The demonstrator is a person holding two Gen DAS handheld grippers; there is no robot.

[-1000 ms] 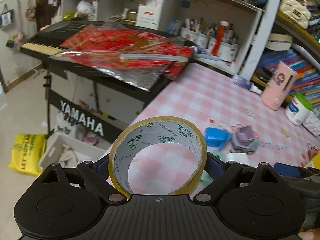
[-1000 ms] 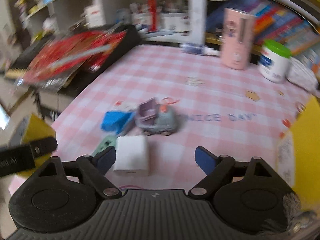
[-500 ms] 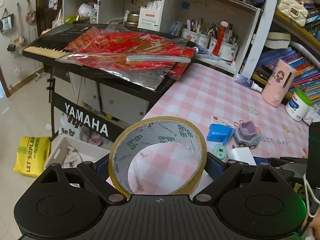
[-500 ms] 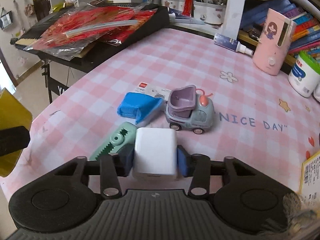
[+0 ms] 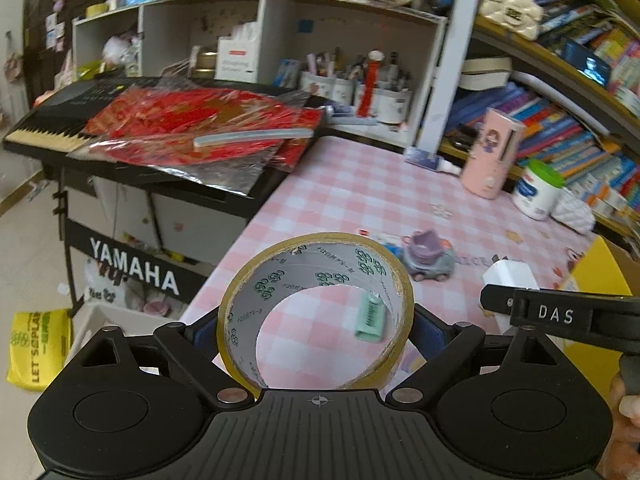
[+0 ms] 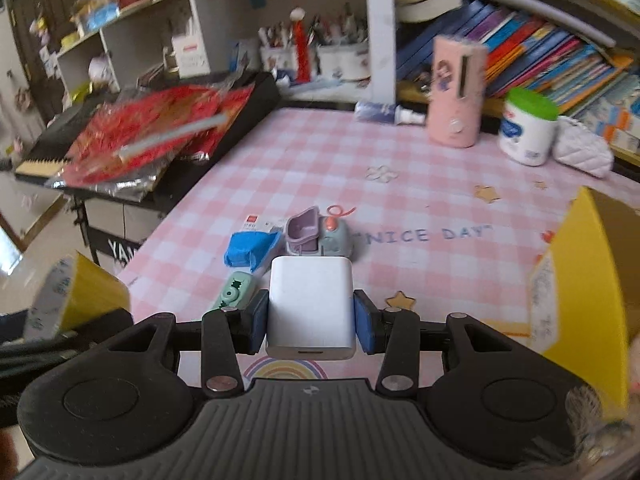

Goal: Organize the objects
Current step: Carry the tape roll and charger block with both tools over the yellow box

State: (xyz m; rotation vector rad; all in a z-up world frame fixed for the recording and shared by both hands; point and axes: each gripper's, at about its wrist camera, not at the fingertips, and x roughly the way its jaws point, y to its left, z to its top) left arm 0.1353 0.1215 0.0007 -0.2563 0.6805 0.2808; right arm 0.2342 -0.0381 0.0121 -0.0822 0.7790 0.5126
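Note:
My left gripper (image 5: pixel 316 320) is shut on a roll of yellow-brown packing tape (image 5: pixel 280 304) and holds it above the pink checked table's near left corner. The tape also shows at the left edge of the right wrist view (image 6: pixel 76 296). My right gripper (image 6: pixel 310 318) is shut on a white charger block (image 6: pixel 310 304) and holds it above the table; the block also shows in the left wrist view (image 5: pixel 508 276). On the table lie a mint green correction tape (image 6: pixel 234 296), a blue packet (image 6: pixel 250 250) and a grey-purple toy car (image 6: pixel 320 236).
A yellow box (image 6: pixel 576 280) stands open at the right. A pink tumbler (image 6: pixel 456 92), a white jar with green lid (image 6: pixel 526 128) and a white quilted pouch (image 6: pixel 584 152) stand at the back. A Yamaha keyboard (image 5: pixel 52 128) with red packets is left of the table.
My right gripper closed on the white charger block and has lifted it off the table. My left gripper still holds the tape roll and has shifted a little.

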